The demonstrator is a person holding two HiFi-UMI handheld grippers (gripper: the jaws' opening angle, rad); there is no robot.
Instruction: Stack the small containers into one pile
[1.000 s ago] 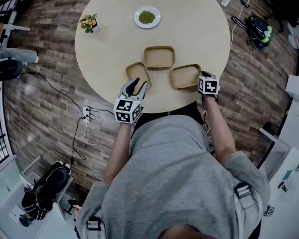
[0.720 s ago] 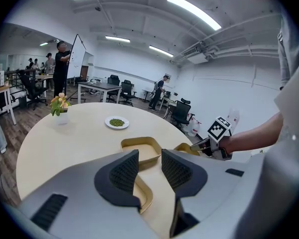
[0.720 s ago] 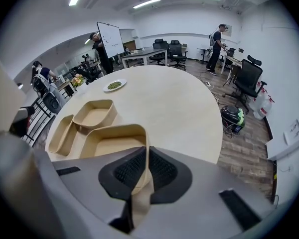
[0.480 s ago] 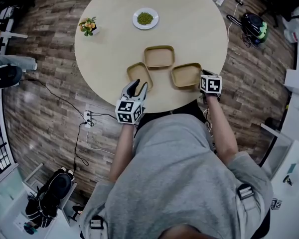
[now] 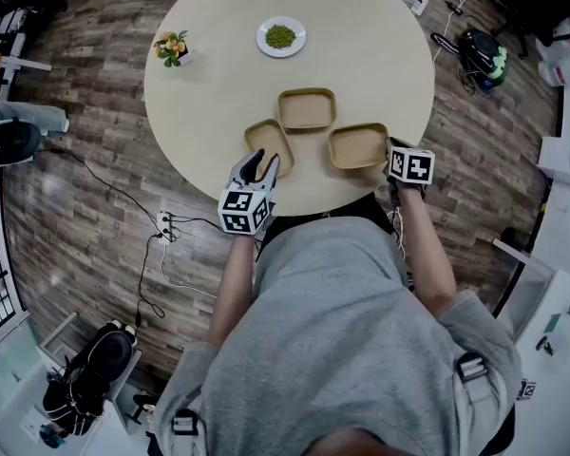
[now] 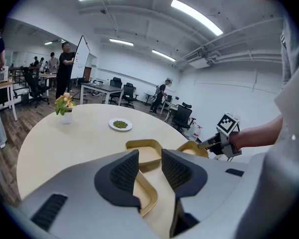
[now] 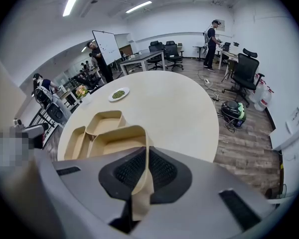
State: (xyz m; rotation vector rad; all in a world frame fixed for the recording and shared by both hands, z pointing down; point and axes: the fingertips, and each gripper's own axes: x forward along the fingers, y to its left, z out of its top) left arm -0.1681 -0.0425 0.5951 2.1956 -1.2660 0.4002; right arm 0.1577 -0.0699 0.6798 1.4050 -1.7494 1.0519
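A small flower pot (image 5: 172, 46) stands at the far left of the round, pale tabletop (image 5: 218, 93), well apart from everything else. Closer to the person, at the near left edge, the left gripper (image 6: 150, 166) hovers with its fingers (image 6: 122, 173) spread wide. Nothing is pressed between them; the near end of the left container (image 5: 269, 143) shows just below and between the tips. That container is a shallow tan tray with rounded corners, lying flat and angled toward the centre.

Further back, near the middle, sits a white plate (image 5: 281, 36) with a small heap of something green. Nearer than the plate lies the middle container (image 5: 306, 108), the same tan kind, flat on the tabletop, with its near corners just beside the other two trays.

To the right lies the right container (image 5: 357, 145), at the near edge of the tabletop. The right gripper (image 7: 145, 171) points steeply down at it, and its fingers (image 7: 127, 171) are closed on the container's near wall, the thin rim pinched between the dark ribbed pads. Whether this tray has left the surface I cannot tell.

Off the tabletop to the far right, a black bag (image 5: 482, 57) rests on the wooden floor (image 5: 85, 160).
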